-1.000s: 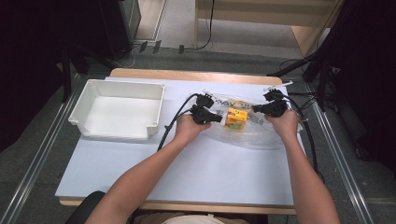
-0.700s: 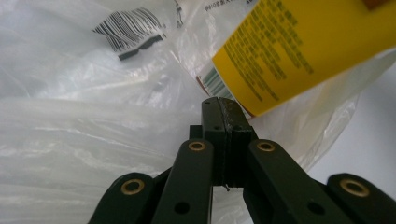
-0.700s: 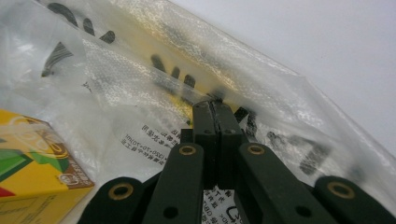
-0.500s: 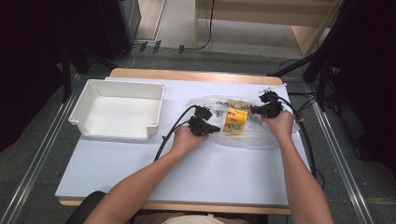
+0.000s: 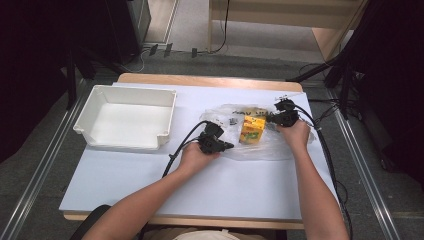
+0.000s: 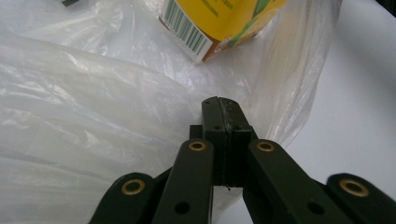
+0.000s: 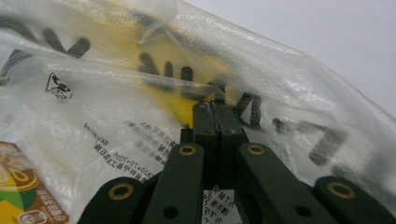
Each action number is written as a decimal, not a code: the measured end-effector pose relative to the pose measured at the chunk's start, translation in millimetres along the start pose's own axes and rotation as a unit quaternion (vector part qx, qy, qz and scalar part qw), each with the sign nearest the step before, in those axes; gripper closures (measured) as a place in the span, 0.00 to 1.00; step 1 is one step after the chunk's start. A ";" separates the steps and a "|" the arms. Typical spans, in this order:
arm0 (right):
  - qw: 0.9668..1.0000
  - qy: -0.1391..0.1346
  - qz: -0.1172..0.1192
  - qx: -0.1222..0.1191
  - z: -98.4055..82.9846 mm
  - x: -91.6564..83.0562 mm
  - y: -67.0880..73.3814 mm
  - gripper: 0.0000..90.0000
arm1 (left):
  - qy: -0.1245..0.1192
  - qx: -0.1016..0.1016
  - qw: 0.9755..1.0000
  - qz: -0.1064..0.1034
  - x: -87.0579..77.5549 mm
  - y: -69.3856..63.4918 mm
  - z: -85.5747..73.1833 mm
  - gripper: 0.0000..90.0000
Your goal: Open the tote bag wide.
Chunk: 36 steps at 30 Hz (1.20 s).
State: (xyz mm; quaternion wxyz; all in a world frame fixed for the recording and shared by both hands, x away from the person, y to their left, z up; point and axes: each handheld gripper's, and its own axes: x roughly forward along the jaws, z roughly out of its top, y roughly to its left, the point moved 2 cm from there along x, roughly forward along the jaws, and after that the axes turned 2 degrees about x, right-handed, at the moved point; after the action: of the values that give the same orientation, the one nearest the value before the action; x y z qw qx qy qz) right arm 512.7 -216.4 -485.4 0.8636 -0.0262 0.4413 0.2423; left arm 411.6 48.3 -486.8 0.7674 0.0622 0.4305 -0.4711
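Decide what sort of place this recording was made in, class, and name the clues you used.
Probably a lab or workshop bench set up for recording, not a home: a white-covered table, metal rails along its sides, and cables trailing across the grey floor to dark equipment stands.

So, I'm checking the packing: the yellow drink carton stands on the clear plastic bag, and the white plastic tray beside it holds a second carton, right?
Not quite. The white plastic tray is empty, as the high view shows. The yellow drink carton does stand on the clear plastic bag.
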 end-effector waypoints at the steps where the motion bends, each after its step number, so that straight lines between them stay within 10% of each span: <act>1: 1.000 -0.004 -0.001 0.001 -0.2 0.5 0.0 1.00 | -0.002 0.000 1.000 0.001 -0.1 -0.9 -0.6 1.00; 29: 0.996 -0.006 -0.068 0.058 16.7 10.0 -7.5 1.00 | 0.029 0.015 0.999 -0.039 -20.8 -31.5 -36.2 1.00; 36: 0.998 0.003 -0.037 0.042 16.1 2.6 1.3 1.00 | 0.004 0.011 0.999 -0.040 -30.4 -29.7 -21.1 1.00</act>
State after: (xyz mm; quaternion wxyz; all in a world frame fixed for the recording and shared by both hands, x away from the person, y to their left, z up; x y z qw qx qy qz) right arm 525.5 -210.1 -477.3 0.8710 -0.0068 0.4524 0.1917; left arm 370.2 62.9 -468.9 0.7458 0.0556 0.4301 -0.5057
